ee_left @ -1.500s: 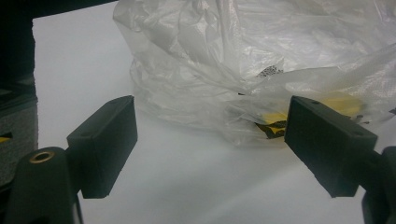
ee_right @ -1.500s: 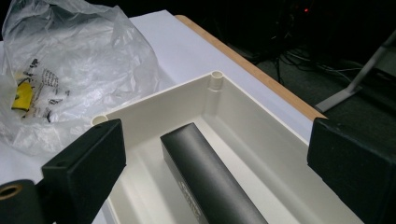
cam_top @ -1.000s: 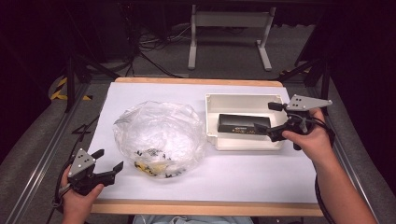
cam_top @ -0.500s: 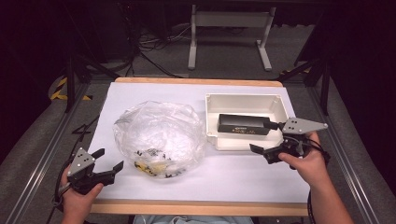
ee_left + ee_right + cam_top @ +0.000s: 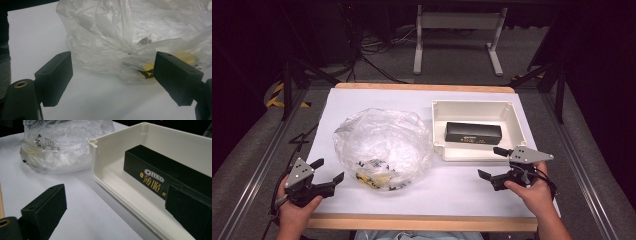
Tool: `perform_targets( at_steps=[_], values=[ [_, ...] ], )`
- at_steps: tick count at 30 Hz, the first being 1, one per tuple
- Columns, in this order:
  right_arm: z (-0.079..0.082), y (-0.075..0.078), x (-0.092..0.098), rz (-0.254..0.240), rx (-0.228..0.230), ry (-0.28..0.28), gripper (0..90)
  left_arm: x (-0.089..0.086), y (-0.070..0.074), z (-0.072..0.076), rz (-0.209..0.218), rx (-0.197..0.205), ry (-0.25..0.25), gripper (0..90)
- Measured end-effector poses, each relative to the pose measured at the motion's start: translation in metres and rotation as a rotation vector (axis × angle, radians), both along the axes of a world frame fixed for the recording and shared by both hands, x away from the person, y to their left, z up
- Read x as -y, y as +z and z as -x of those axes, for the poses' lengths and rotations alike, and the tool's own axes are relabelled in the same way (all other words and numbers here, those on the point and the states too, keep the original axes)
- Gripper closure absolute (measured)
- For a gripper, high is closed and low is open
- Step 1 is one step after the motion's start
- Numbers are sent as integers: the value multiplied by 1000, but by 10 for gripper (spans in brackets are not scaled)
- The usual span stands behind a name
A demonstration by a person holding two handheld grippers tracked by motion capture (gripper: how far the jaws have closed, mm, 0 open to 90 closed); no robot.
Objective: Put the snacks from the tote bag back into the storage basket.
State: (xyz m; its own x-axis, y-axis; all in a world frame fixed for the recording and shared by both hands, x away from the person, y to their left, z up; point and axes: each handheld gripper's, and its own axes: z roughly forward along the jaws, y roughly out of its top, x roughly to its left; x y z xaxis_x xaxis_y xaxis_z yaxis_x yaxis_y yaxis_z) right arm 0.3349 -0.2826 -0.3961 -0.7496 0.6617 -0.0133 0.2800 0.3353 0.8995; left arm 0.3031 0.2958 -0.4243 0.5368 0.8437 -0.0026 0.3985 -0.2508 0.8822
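Since the right gripper [image 5: 493, 164] has backed away from the tray [image 5: 439, 127] toward the lower right of the frame, with its fingers apart and empty, the black Oreo box [image 5: 473, 133] looks placed: it lies flat inside the tray at centre right, touching nothing but the tray floor. Left gripper [image 5: 328, 170] sits at lower left, same spot as a second ago, fingers wide apart and empty, aimed at the near edge of the clear plastic bag [image 5: 382, 145]. The bag is mid-frame, just left of the tray, with yellow-and-black packets [image 5: 377, 179] visible through it, so my read is the next pick comes from there. Table [image 5: 377, 100] is a white sheet with a wooden rim. Beyond it: grey floor, loose cables [image 5: 372, 60], a white stand base [image 5: 457, 42], room otherwise dark.
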Motion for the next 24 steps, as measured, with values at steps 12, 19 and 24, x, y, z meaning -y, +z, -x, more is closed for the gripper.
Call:
perform_targets(
  at_steps=[12,19,24],
  values=[
    [4,-38,1,45,-53,-25,47,-6,-9,-4,88,2,2,166],
    [3,-44,7,85,-146,-78,52,-5,-14,-6,75,2,9,169],
    [1,-46,8,90,-152,-73,50,-5,-15,-7,59,-1,6,168]
  ],
)
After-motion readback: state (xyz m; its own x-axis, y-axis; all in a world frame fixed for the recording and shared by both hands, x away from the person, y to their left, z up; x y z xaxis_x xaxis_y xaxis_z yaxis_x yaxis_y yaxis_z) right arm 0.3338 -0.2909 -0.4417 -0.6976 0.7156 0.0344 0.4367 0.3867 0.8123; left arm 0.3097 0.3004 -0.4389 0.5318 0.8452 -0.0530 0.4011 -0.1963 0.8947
